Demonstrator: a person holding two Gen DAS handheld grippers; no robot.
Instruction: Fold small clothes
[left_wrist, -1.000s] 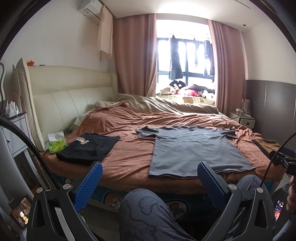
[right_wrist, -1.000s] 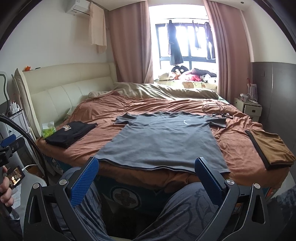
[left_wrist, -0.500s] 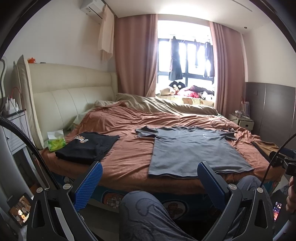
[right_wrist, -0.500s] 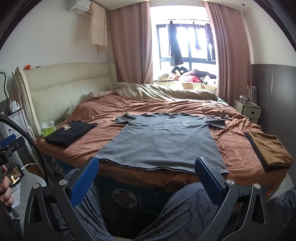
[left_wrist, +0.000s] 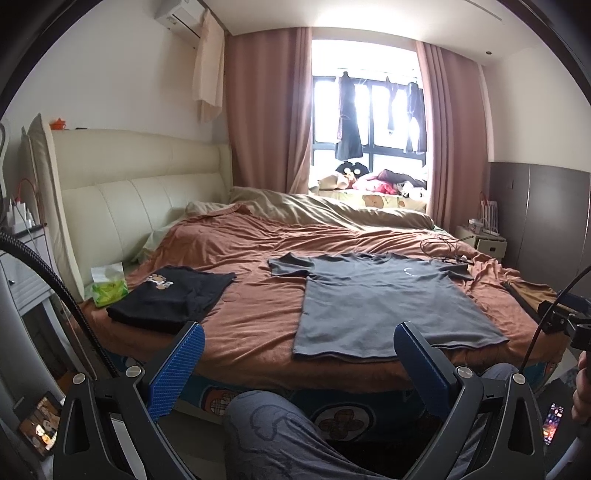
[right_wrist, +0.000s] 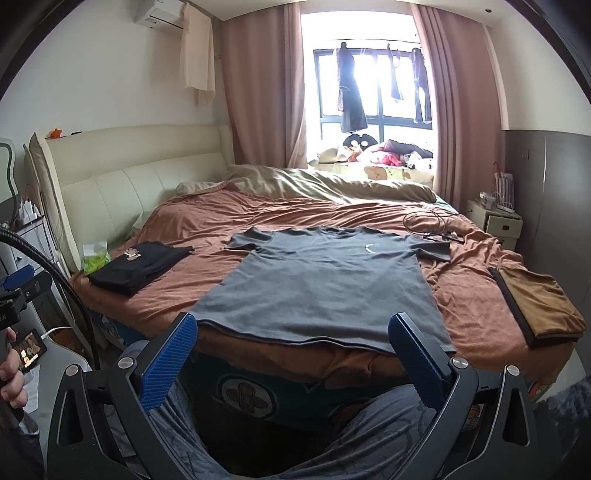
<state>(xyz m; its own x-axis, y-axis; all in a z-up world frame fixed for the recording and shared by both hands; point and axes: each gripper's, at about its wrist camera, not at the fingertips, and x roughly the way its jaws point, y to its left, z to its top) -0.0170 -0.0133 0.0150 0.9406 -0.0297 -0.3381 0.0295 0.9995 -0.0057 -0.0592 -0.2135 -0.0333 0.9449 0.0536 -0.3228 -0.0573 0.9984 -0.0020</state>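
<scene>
A grey T-shirt (left_wrist: 376, 302) (right_wrist: 325, 288) lies spread flat, face up, on the rust-brown bedspread (left_wrist: 255, 306) (right_wrist: 295, 214), its hem at the near bed edge. My left gripper (left_wrist: 297, 334) hangs open off the near side of the bed, above a person's knees, level with the shirt's lower left corner and clear of it. Just short of the hem, my right gripper (right_wrist: 293, 325) is open too, with nothing between its blue pads (right_wrist: 168, 363). Neither touches the cloth.
A folded black shirt (left_wrist: 173, 295) (right_wrist: 140, 266) lies at the bed's left, beside a green tissue pack (left_wrist: 109, 284). A folded brown garment (right_wrist: 535, 302) sits at the right edge. Cables (right_wrist: 432, 225) lie beyond the grey shirt. A nightstand (right_wrist: 498, 223) stands far right.
Both views have crept slightly forward and tilted a little towards the bed. The shirt has not moved and both grippers stay open.
</scene>
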